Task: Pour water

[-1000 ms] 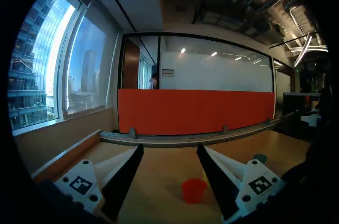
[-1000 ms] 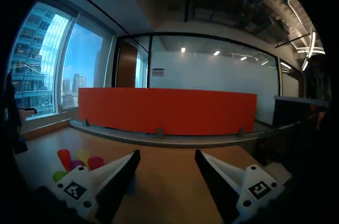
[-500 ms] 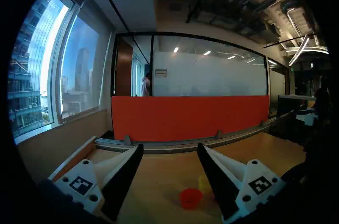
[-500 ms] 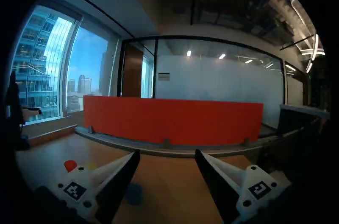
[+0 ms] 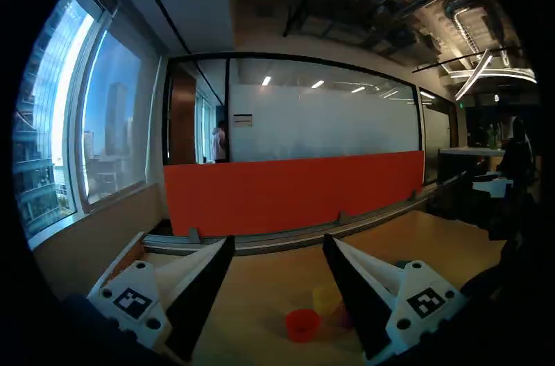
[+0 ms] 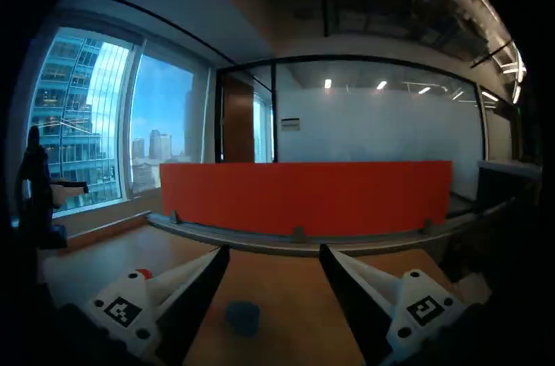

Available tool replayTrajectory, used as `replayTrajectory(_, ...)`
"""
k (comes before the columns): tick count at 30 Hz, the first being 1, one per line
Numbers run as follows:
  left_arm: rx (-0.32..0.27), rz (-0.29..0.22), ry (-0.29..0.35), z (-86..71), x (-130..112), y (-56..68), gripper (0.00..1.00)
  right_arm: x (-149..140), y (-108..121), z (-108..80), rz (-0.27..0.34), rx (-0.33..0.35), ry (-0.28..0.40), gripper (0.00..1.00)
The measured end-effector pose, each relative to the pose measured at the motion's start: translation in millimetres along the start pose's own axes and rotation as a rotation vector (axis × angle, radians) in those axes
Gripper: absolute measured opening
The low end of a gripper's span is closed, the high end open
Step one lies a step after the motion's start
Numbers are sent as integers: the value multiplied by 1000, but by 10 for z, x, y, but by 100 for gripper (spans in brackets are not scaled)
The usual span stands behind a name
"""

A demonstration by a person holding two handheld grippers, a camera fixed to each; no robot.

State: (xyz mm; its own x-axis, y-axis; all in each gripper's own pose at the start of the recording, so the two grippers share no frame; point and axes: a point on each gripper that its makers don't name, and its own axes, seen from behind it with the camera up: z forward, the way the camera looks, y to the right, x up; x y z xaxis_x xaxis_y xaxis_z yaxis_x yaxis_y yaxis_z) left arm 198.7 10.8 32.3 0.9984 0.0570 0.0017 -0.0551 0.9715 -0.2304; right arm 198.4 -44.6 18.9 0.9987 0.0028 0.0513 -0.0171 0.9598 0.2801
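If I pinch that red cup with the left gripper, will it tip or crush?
The red cup looks small and plastic, so probably light and easily tipped. Its open rim may flex under a hard squeeze.

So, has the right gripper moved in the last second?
Yes: the right gripper swung left; the orange partition and blue cup slid right in its view.

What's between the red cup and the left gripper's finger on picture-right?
Left gripper view: a yellow cup, just behind the red cup; something pinkish peeks out at that finger's edge.
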Motion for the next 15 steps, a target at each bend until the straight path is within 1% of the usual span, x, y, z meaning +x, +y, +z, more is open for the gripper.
replayTrajectory(5, -79, -38, -15, -17, -30, 182, 94, 55, -38, -42, -25, 44, 5, 100)
replayTrajectory(8, -114, -52, -17, -33, -14, 253, 94, 80, -110, -76, -47, 86, 8, 100)
replayTrajectory(11, -142, -48, -6, -43, 31, 304, 94, 96, -200, -110, -66, 133, 6, 100)
replayTrajectory(15, -182, -40, -4, -70, 56, 395, 94, 132, -321, -139, -54, 187, -3, 100)
